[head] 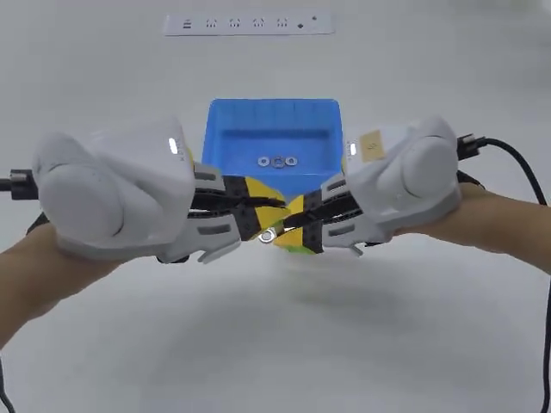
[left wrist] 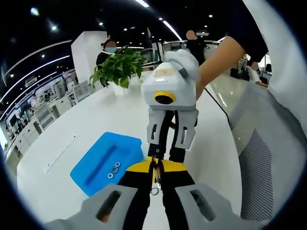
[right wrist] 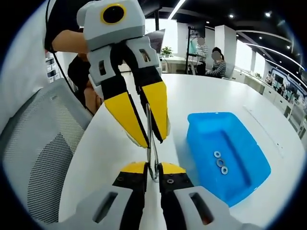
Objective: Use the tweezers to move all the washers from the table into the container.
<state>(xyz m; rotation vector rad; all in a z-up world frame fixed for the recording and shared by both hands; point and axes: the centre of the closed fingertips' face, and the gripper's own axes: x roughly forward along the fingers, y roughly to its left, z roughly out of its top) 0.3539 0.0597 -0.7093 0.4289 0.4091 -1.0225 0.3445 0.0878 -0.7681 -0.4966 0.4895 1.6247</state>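
Both grippers meet tip to tip over the white table in front of a blue container (head: 274,114). My left gripper (head: 261,215) (left wrist: 156,168) and my right gripper (head: 299,219) (right wrist: 153,170) are each shut on thin metal tweezers (right wrist: 150,143) (left wrist: 155,173). A small metal washer (head: 268,235) (left wrist: 154,190) hangs at the tweezers, just below the yellow fingertips. Three washers (head: 277,161) (left wrist: 114,170) (right wrist: 220,162) lie in a row inside the container (left wrist: 96,177) (right wrist: 206,120). In the right gripper view the left gripper (right wrist: 148,129) comes down from above.
A white power strip (head: 248,24) lies at the table's far edge. A black cable (head: 516,163) trails from the right gripper. A mesh chair (left wrist: 261,158) (right wrist: 33,158) stands beside the table. A potted plant (left wrist: 117,67) and people are in the background.
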